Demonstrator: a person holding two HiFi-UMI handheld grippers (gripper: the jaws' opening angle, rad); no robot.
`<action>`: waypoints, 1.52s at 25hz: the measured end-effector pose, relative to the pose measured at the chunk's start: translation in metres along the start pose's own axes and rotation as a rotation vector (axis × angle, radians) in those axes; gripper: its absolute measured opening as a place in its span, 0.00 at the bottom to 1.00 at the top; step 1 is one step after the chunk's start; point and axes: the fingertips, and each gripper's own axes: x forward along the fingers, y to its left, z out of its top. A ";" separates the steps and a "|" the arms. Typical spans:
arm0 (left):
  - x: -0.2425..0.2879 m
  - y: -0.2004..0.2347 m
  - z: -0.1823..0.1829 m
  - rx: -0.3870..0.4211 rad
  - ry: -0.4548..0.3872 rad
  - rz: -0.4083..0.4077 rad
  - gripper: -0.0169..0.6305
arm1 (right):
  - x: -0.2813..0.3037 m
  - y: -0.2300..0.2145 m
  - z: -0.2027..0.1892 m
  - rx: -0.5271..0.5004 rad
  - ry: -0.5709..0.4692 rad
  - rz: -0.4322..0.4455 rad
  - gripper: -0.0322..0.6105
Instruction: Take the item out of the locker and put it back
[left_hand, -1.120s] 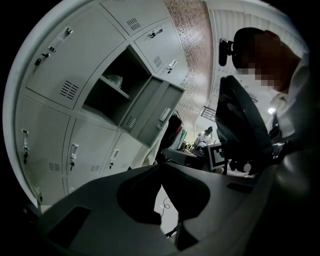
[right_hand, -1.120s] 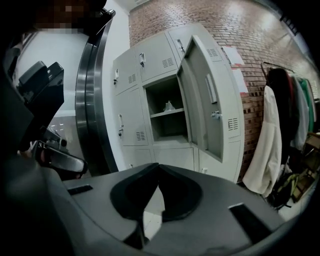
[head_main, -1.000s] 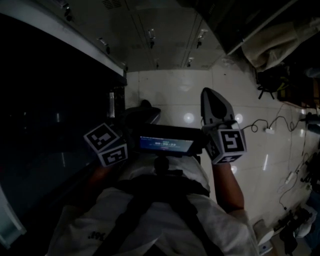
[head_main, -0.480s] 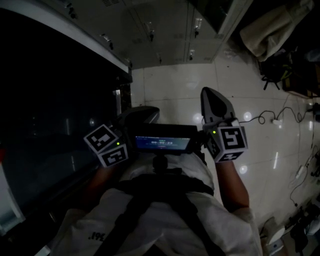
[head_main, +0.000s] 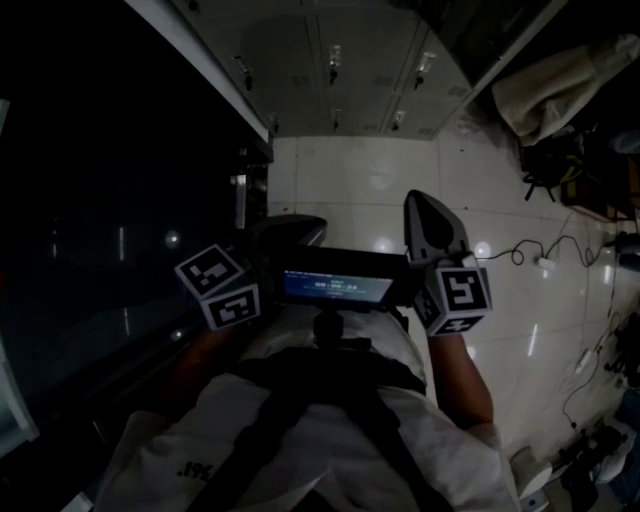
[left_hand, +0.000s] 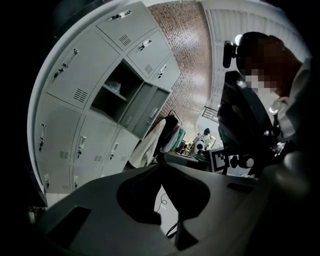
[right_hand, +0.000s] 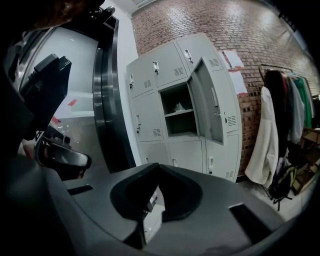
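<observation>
The grey locker bank (right_hand: 180, 100) stands ahead, with one compartment (right_hand: 179, 116) open and its door (right_hand: 207, 102) swung to the right. A small pale item (right_hand: 178, 107) rests on the shelf inside. In the left gripper view the same open compartment (left_hand: 116, 90) shows at upper left. Both grippers are held close to the person's chest, far from the lockers. My left gripper (head_main: 300, 222) (left_hand: 161, 165) is shut and empty. My right gripper (head_main: 420, 196) (right_hand: 159, 166) is also shut with nothing in it.
A dark glass wall (head_main: 100, 220) runs along the left, with a dark metal column (right_hand: 106, 100) beside the lockers. Coats hang on a rack (right_hand: 267, 135) at the right. Cables (head_main: 530, 255) trail over the white tiled floor (head_main: 350, 180). A lit screen (head_main: 335, 289) sits on the chest rig.
The head view has swayed a little, so the lockers and floor shift in the picture. Both grippers stay shut at the chest, barely moved.
</observation>
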 end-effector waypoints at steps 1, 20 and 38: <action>-0.005 0.001 0.000 -0.001 -0.003 -0.001 0.01 | 0.001 0.006 0.000 -0.002 0.001 -0.001 0.03; -0.017 -0.021 -0.017 0.037 -0.012 -0.081 0.01 | -0.038 0.023 -0.027 -0.120 -0.029 -0.104 0.03; -0.014 -0.023 -0.017 0.048 0.003 -0.095 0.01 | -0.039 0.030 -0.025 -0.145 -0.035 -0.083 0.03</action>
